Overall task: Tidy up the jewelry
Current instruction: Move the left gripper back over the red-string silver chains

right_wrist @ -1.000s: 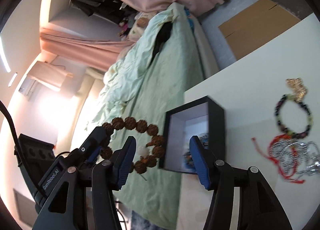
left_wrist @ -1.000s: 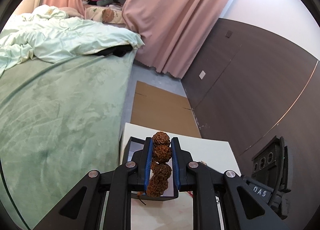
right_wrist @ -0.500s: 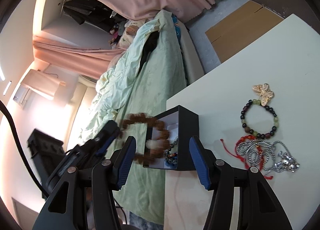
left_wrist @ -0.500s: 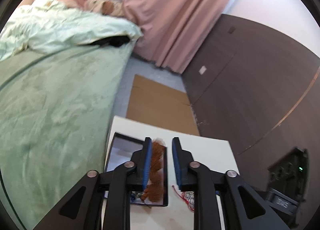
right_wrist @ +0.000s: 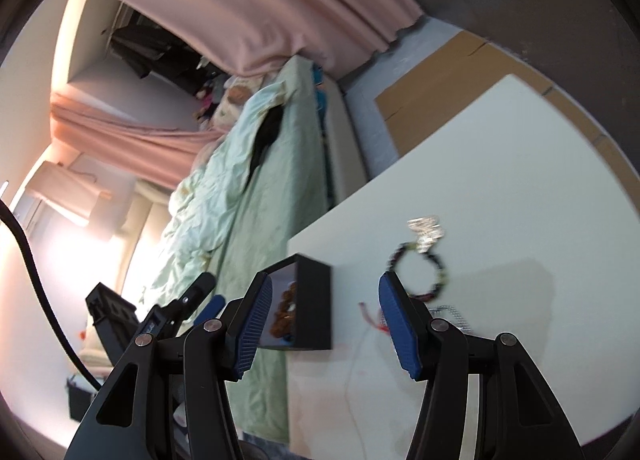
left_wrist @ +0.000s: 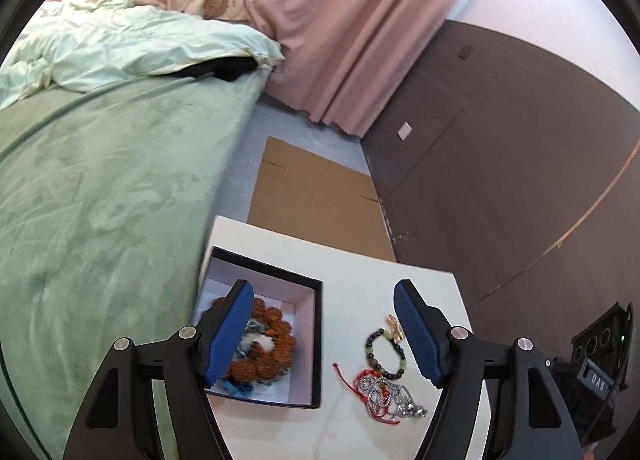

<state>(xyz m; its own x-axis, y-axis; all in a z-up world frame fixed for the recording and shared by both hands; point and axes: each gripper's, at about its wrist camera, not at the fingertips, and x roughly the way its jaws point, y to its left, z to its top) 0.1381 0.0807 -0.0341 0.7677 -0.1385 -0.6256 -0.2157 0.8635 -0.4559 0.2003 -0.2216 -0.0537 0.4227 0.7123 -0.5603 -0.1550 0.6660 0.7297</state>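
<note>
A brown seed-bead bracelet (left_wrist: pixel 272 344) lies inside the black box (left_wrist: pixel 316 340) with a white lining, on top of other jewelry, at the white table's left edge. My left gripper (left_wrist: pixel 322 334) is open and empty above the box's right wall. To its right on the table lie a dark bead bracelet (left_wrist: pixel 386 354), a gold butterfly piece (left_wrist: pixel 394 326) and a tangle of red cord and silver chain (left_wrist: pixel 386 396). My right gripper (right_wrist: pixel 326 324) is open and empty, hovering between the box (right_wrist: pixel 314 300) and the bead bracelet (right_wrist: pixel 424 272).
The white table (left_wrist: pixel 360 272) stands beside a bed with a green blanket (left_wrist: pixel 100 199). Flat cardboard (left_wrist: pixel 316 199) lies on the floor beyond the table. A brown wall (left_wrist: pixel 500 159) and pink curtains (left_wrist: pixel 340 27) are behind.
My left gripper opened and let go of the brown seed bracelet, which dropped into the box. My right gripper has shifted to the right, toward the loose jewelry.
</note>
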